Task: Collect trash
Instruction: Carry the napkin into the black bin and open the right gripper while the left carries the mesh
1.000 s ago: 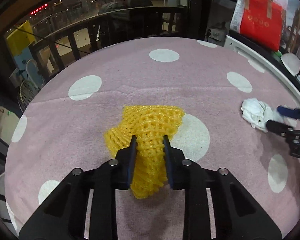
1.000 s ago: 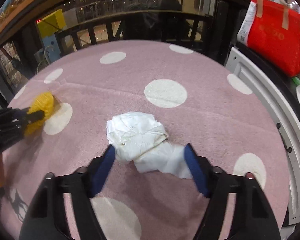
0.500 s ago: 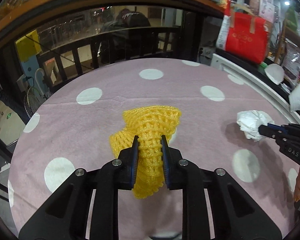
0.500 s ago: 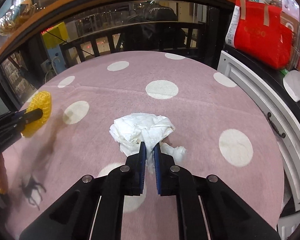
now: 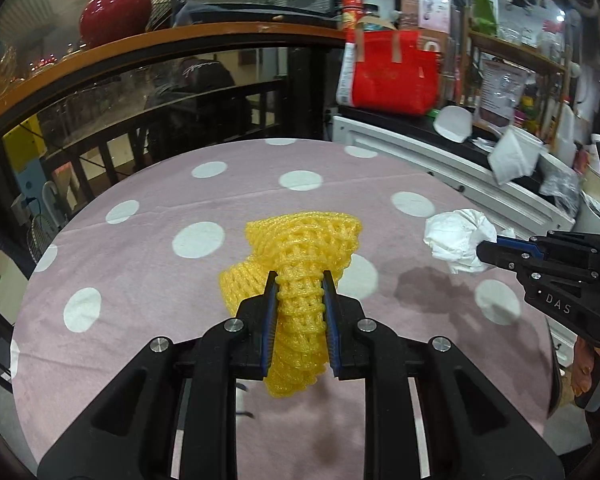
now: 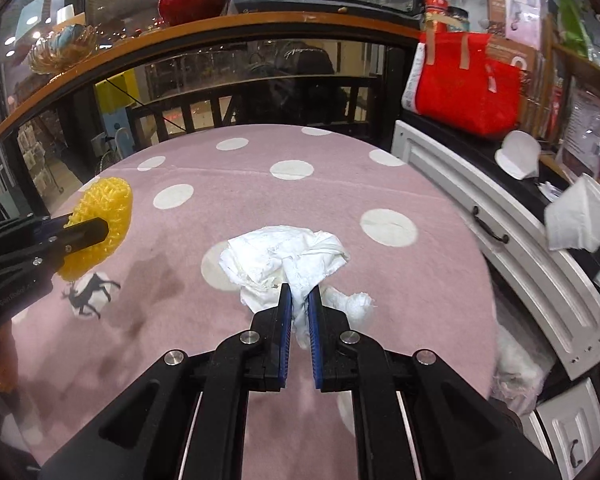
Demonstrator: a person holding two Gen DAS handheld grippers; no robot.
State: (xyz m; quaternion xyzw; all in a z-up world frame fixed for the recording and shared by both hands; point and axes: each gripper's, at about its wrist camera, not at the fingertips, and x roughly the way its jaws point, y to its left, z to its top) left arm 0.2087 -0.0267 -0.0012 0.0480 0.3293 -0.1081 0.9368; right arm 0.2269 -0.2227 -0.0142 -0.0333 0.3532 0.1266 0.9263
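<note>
- The yellow foam net (image 5: 300, 256) sits squeezed between the two blue-padded fingers of the left tongs (image 5: 299, 284); its upper part fans out past the fingertips and its lower end hangs down between the fingers.
- The left tongs are closed to a narrow gap, filled by the net, and hold it above the pink counter (image 5: 140, 264) with white dots.
- From the right wrist view the same net (image 6: 102, 224) shows at the left, clamped at the tip of the left tongs (image 6: 88, 230), clear of the cloth, beside a small black deer print (image 6: 90, 290).
- The crumpled white tissue (image 6: 284, 258) is pinched by the right tongs (image 6: 300, 294); most of the wad bulges beyond the fingertips, and a loose end trails to the right.
- The right tongs are almost fully closed, with only a thin fold of tissue between the pads.
- In the left wrist view the tissue (image 5: 458, 240) hangs at the tip of the right tongs (image 5: 488, 250), well apart from the net, its shadow on the cloth below.
</note>
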